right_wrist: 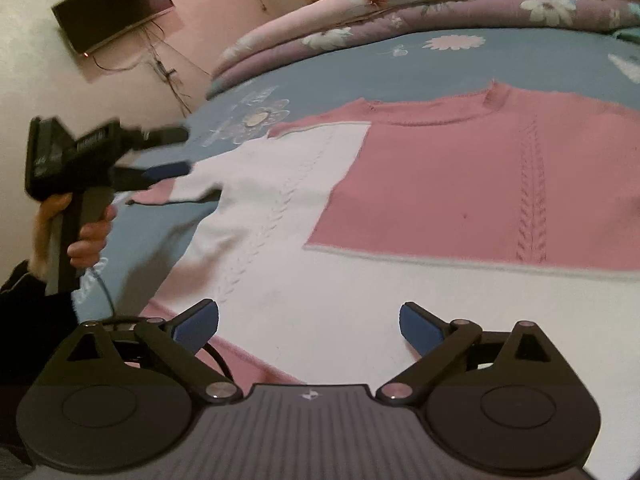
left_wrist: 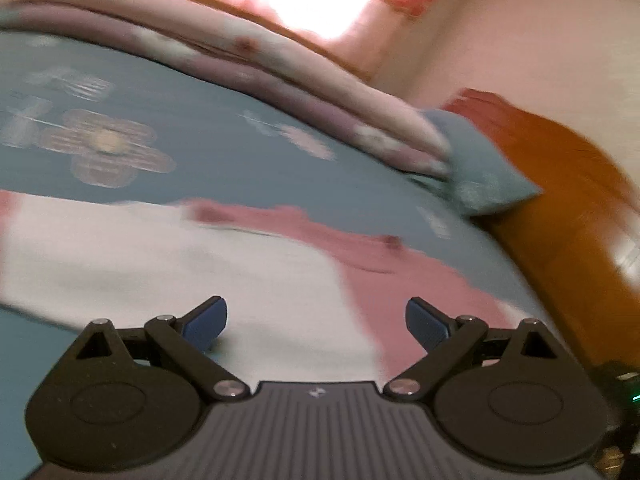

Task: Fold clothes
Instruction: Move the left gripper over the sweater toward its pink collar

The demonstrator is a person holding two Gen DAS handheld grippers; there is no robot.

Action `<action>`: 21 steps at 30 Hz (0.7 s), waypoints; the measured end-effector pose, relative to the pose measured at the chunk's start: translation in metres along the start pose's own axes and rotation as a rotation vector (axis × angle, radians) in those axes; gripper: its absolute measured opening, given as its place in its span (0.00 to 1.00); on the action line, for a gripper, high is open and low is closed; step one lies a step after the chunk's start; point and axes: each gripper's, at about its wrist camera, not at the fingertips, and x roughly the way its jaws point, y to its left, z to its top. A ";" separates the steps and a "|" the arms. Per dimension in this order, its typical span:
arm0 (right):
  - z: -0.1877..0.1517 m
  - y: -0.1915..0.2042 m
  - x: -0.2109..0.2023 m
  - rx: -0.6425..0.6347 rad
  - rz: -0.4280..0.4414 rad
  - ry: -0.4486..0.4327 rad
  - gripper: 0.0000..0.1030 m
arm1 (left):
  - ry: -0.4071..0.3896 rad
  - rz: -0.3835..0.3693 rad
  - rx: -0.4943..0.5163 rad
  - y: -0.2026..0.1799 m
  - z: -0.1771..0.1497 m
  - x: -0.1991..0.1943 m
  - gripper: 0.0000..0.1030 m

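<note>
A pink and white knit sweater lies flat on the bed, neck towards the far side, with a cable pattern down its front. My right gripper hangs open just above the white lower part near the hem, nothing between its fingers. In the right wrist view my left gripper is held by a hand at the left, open, its fingertips beside the end of the white sleeve. The left wrist view is blurred. There the left gripper stands wide open over the sweater.
The bed has a blue sheet with flowers. A folded pink floral quilt lies along the far side. A blue pillow rests by an orange wooden bed end. A dark screen hangs on the wall.
</note>
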 end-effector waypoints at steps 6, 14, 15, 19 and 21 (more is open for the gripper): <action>-0.005 -0.002 -0.006 -0.010 -0.005 0.044 0.99 | 0.209 -0.021 0.047 -0.038 0.006 0.092 0.93; -0.011 0.004 -0.011 -0.026 -0.058 0.075 1.00 | 0.101 0.237 -0.022 0.019 0.028 0.104 0.92; -0.012 0.004 -0.012 -0.023 -0.059 0.075 1.00 | 0.100 0.246 -0.052 0.027 0.034 0.106 0.92; -0.014 0.007 -0.013 -0.012 -0.073 0.073 1.00 | 0.089 0.264 -0.117 0.025 0.053 0.103 0.92; -0.015 0.008 -0.012 -0.018 -0.079 0.072 1.00 | 0.047 0.269 -0.042 0.009 0.060 0.100 0.92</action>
